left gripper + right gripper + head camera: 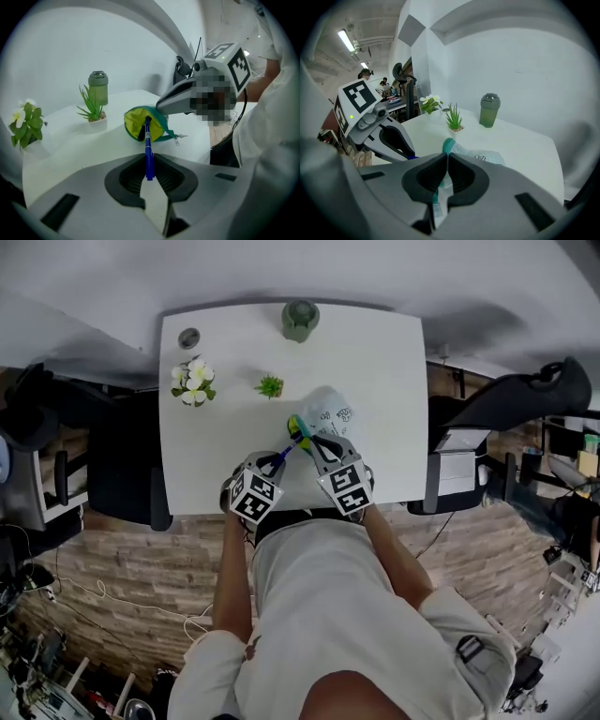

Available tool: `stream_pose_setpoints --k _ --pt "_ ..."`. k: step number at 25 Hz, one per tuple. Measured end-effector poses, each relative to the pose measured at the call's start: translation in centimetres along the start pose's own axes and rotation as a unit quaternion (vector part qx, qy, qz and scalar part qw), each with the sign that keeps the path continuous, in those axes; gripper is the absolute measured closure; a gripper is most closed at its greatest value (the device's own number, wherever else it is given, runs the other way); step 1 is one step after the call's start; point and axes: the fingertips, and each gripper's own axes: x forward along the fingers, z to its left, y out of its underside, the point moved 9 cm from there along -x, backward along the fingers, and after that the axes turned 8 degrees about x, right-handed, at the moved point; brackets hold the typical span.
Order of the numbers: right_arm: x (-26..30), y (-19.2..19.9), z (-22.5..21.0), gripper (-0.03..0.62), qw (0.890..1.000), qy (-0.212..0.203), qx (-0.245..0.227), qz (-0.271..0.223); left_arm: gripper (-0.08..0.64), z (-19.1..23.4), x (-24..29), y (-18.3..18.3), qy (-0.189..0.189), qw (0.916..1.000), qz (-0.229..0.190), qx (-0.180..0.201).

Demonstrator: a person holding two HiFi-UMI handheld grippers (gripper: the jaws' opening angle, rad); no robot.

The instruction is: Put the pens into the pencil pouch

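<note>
Left gripper (149, 169): my jaws are clenched on the tail end of a blue pen (148, 152), which points forward and down at the pouch.
Right gripper (446, 161): my jaws are pinched on the teal zipper rim of the pencil pouch (138, 123), holding its mouth up and open toward the pen.
Pouch's place: on the desk (375, 362), near the front edge, about midway along it.
Pen's place: its dark tip is at the yellow-lined mouth, just inside as far as I can tell. Most of the barrel is outside.
Done: the pouch is open and this pen is lined up and starting in.
Left to do: slide it in and release it. I see no other loose pen on the desk. A dark shape in the lining may be another pen, but I cannot tell.
Out of the way: the green bottle (300, 320) at the back edge and the small plant (270, 385).
</note>
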Motion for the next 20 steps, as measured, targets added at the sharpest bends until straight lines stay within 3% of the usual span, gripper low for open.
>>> stream_pose_setpoints --k 11,20 --pt "-0.4 0.1 0.1 0.578 0.999 0.026 0.033 -0.011 0.509 2.1 3.8 -3.8 0.057 0.997 -0.012 0.051" --pt "-0.4 0.1 0.1 0.578 0.998 0.036 0.046 -0.014 0.509 2.4 5.9 -5.9 0.077 0.9943 -0.039 0.063"
